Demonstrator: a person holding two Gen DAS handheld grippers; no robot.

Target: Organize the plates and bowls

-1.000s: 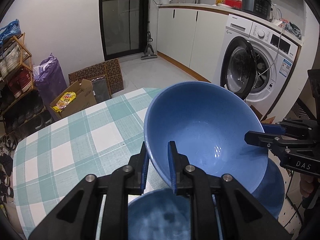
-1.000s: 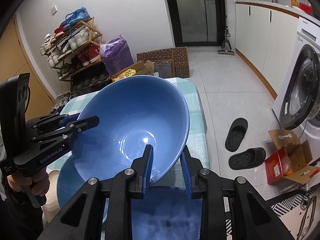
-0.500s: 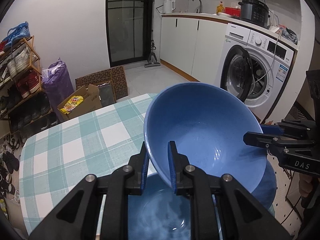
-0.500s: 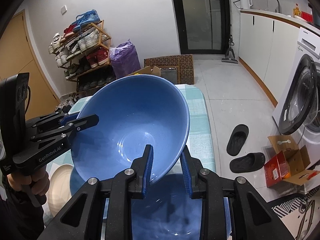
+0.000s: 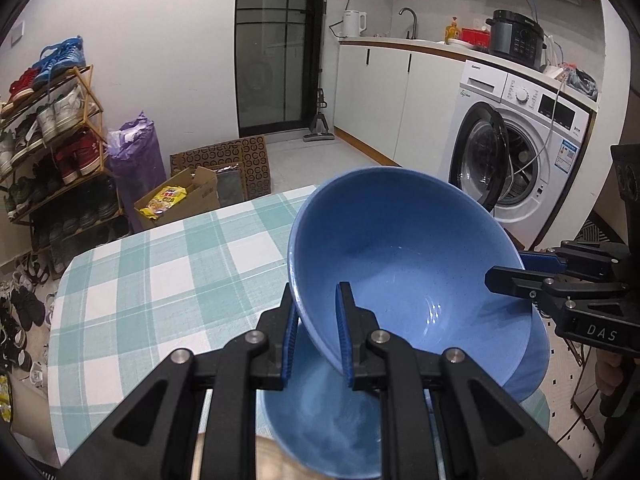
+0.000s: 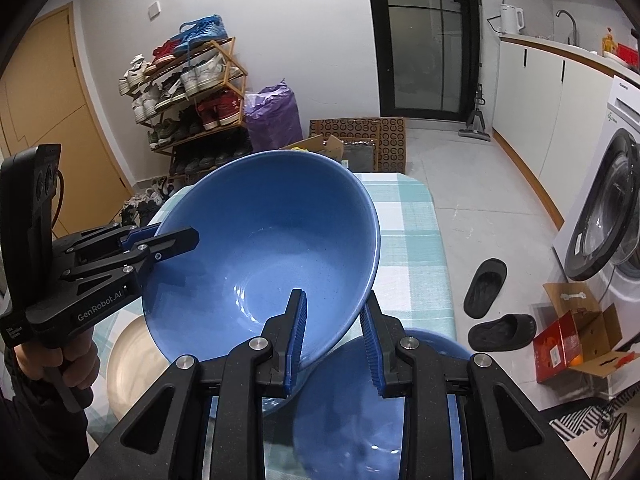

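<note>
Blue bowl (image 5: 404,264), large and glossy, held tilted in the air above a table (image 5: 160,280) covered in teal-and-white check cloth. Left gripper (image 5: 318,332) pinching the bowl's near rim, one blue pad inside the wall and one outside. Right gripper (image 6: 334,336) likewise clamped on the rim at the opposite side, one finger inside, one outside; seen from the left wrist camera as a black tool reaching in from the right of the bowl (image 5: 560,284). Seen from the right wrist camera, the left gripper (image 6: 160,244) biting the bowl's (image 6: 264,256) left edge, with a hand (image 6: 76,364) wrapped round its handle. Below the lifted bowl, more blue dishes on the table: a second bowl (image 6: 360,412) just beneath the right gripper, and blue rims (image 5: 532,360) showing under the raised bowl on the left wrist side. Left of that second bowl, a pale cream plate (image 6: 128,364) on the cloth, partly hidden by the lifted bowl. Beyond the table, a shoe rack (image 6: 188,92) against the wall, a purple bag (image 6: 272,116) beside it, a cardboard box (image 5: 180,200) on the floor. Right of the table, a washing machine (image 5: 516,148) with its door ajar and two black slippers (image 6: 492,312) on the floor.
</note>
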